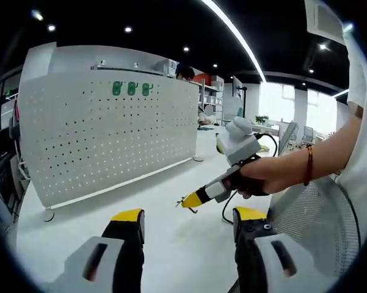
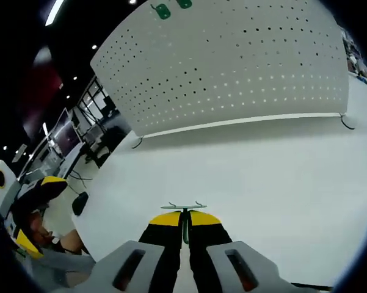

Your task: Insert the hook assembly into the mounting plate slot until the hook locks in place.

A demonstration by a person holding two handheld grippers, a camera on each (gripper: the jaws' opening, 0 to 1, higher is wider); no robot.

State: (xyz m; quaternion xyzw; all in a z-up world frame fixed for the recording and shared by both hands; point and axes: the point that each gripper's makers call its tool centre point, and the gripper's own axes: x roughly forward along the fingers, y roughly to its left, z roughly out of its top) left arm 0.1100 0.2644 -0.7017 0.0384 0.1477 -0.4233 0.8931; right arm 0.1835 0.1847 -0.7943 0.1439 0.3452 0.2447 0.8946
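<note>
In the left gripper view, the left tool [image 1: 188, 218] hangs open over the white counter [image 1: 165, 201], nothing between its jaws. The right tool [image 1: 190, 201], gripped by a hand [image 1: 251, 178], pinches the hook assembly [image 1: 187, 203] above the counter — well apart from the pegboard mounting plate [image 1: 110, 137], where three green hooks [image 1: 131, 89] sit near the top.

In the right gripper view, the right tool [image 2: 184, 217] is clamped on the green hook assembly [image 2: 184, 213], facing the mounting plate [image 2: 232, 67] across bare counter [image 2: 244, 171].
</note>
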